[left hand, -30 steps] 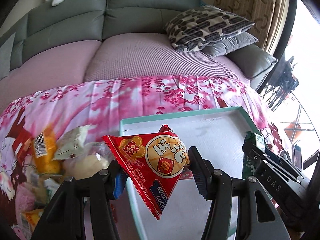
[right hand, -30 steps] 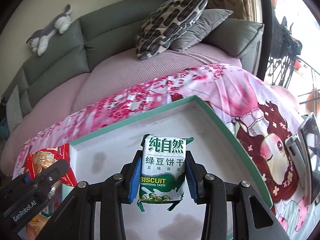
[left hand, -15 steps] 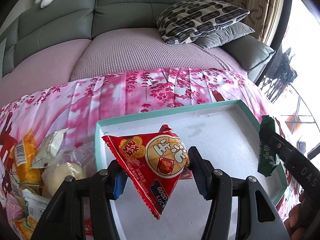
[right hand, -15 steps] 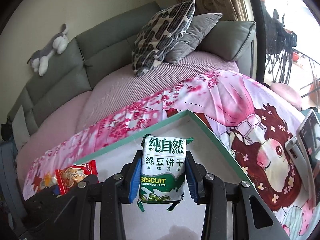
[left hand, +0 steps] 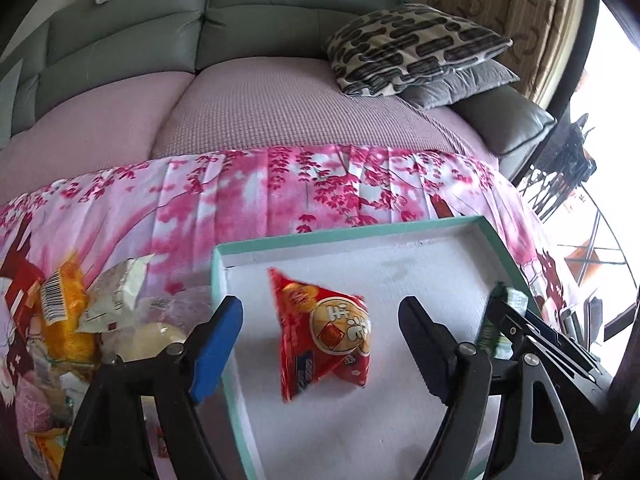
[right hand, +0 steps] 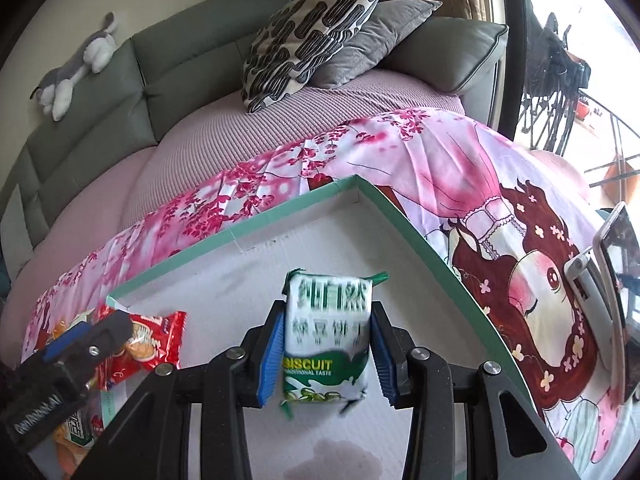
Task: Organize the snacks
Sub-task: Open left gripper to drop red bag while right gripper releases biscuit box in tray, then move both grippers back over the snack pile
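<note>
My left gripper [left hand: 319, 312] hangs over the left part of the white tray with a teal rim [left hand: 360, 230], and its jaws are opening. The red triangular snack packet [left hand: 324, 336] sits blurred between them, and neither pad touches it. In the right wrist view this packet [right hand: 160, 332] shows at the tray's left end beside the left gripper [right hand: 92, 332]. My right gripper [right hand: 328, 316] is shut on a green and white biscuit pack [right hand: 326, 340], held upright above the tray [right hand: 400, 220] near its right side. The pack looks blurred.
A heap of loose snack packets [left hand: 68, 312] lies on the pink floral cloth [left hand: 280, 188] left of the tray. Behind stands a sofa with two pillows [left hand: 412, 44]. A screen on a stand [right hand: 612, 280] sits right of the tray.
The left jaws have spread wide and let go of the red packet, which has dropped lower between them. The right gripper still holds the biscuit pack, now blurred.
</note>
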{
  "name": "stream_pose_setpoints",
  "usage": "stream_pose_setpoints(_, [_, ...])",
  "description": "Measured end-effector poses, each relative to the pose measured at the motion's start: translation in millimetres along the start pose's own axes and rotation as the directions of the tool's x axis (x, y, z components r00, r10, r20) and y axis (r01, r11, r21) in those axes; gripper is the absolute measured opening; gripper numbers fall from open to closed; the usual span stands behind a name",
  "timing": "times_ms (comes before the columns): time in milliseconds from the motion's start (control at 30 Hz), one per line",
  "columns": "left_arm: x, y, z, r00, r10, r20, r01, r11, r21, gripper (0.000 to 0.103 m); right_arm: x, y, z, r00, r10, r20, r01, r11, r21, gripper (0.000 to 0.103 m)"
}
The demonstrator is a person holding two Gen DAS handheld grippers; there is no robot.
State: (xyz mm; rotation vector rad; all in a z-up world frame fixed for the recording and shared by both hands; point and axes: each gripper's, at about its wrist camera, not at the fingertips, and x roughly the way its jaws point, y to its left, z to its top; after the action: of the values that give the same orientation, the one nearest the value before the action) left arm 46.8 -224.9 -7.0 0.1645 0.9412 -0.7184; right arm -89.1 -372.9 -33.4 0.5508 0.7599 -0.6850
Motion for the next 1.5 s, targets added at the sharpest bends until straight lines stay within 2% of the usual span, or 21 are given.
stream_pose_setpoints(133, [-7.5, 8.2, 1.1, 1.0, 0.027, -0.009, -0.028, 0.999, -0.043, 0.084, -4.1, 3.0, 1.2, 1.0, 0.006, 0.007, -0.006, 1.0, -0.009, 0.044])
stream_pose_setpoints(200, [-10.7, 12.7, 1.3, 0.999, 0.049, -0.01, -0.049, 0.997, -0.059, 0.086, -7.0, 4.5, 2.4, 1.0, 0.017, 0.012, -0.017, 1.0, -0.011, 0.048])
stream_pose_setpoints(267, [-13.9, 17.8, 1.3, 0.997, 0.081, -0.006, -0.081, 0.994, -0.077, 0.087, -11.0, 5.9, 3.4, 1.0, 0.013, 0.025, -0.013, 1.0, -0.011, 0.071])
stream_pose_setpoints(333, [-14.9, 22.5, 0.6, 0.994, 0.113, -0.007, -0.114, 0.989, -0.092, 0.091, -14.2, 7.4, 4.5, 0.999, 0.013, 0.033, -0.012, 1.0, -0.019, 0.077])
stream_pose_setpoints(367, [-15.1, 25.0, -0.2, 0.991, 0.131, -0.006, -0.131, 0.986, -0.101, 0.098, -15.2, 8.5, 5.0, 0.999, 0.016, 0.033, -0.015, 1.0, -0.025, 0.08])
stream_pose_setpoints(400, [-15.2, 27.9, -1.2, 0.989, 0.15, -0.002, -0.149, 0.982, -0.112, 0.099, -15.6, 9.9, 5.2, 0.999, 0.017, 0.031, -0.016, 0.999, -0.032, 0.083])
stream_pose_setpoints(467, [-14.9, 33.1, -3.3, 0.983, 0.186, 0.002, -0.184, 0.975, -0.124, 0.099, -15.2, 13.3, 4.8, 1.0, 0.011, 0.025, -0.01, 0.999, -0.049, 0.096])
stream_pose_setpoints(533, [-14.8, 36.6, -4.6, 0.977, 0.212, 0.007, -0.209, 0.97, -0.123, 0.102, -14.7, 15.7, 4.1, 1.0, 0.003, 0.025, -0.001, 0.998, -0.067, 0.103])
stream_pose_setpoints(633, [-16.2, 40.9, -6.9, 0.969, 0.247, 0.018, -0.243, 0.962, -0.125, 0.103, -14.9, 17.3, 3.8, 1.0, 0.005, 0.026, -0.003, 0.997, -0.081, 0.103])
stream_pose_setpoints(800, [-23.4, 42.4, -10.2, 0.963, 0.263, 0.059, -0.254, 0.958, -0.129, 0.103, -14.2, 21.9, 2.0, 1.0, -0.01, 0.022, 0.012, 0.993, -0.115, 0.103])
stream_pose_setpoints(1067, [-35.5, 41.8, -17.6, 0.967, 0.235, 0.103, -0.222, 0.967, -0.123, 0.103, -30.8, 20.2, 3.8, 0.998, 0.031, 0.058, -0.026, 0.997, -0.078, 0.103])
stream_pose_setpoints(1200, [-41.4, 46.9, -19.1, 0.979, 0.173, 0.106, -0.156, 0.976, -0.155, 0.103, -36.3, 15.1, 4.9, 0.996, 0.069, 0.057, -0.067, 0.997, -0.034, 0.103])
stream_pose_setpoints(1300, [-45.1, 47.4, -21.3, 0.985, 0.135, 0.107, -0.119, 0.982, -0.146, 0.103, -35.3, 15.9, 3.0, 0.992, 0.114, 0.049, -0.113, 0.993, -0.024, 0.103])
stream_pose_setpoints(1400, [-48.1, 47.3, -23.8, 0.986, 0.125, 0.108, -0.11, 0.984, -0.137, 0.103, -36.7, 19.8, 1.9, 0.985, 0.167, 0.046, -0.167, 0.986, -0.019, 0.103])
stream_pose_setpoints(1500, [-57.2, 48.8, -24.6, 0.981, 0.133, 0.139, -0.114, 0.984, -0.136, 0.103, -42.4, 26.9, 0.3, 0.98, 0.186, 0.071, -0.183, 0.982, -0.046, 0.103])
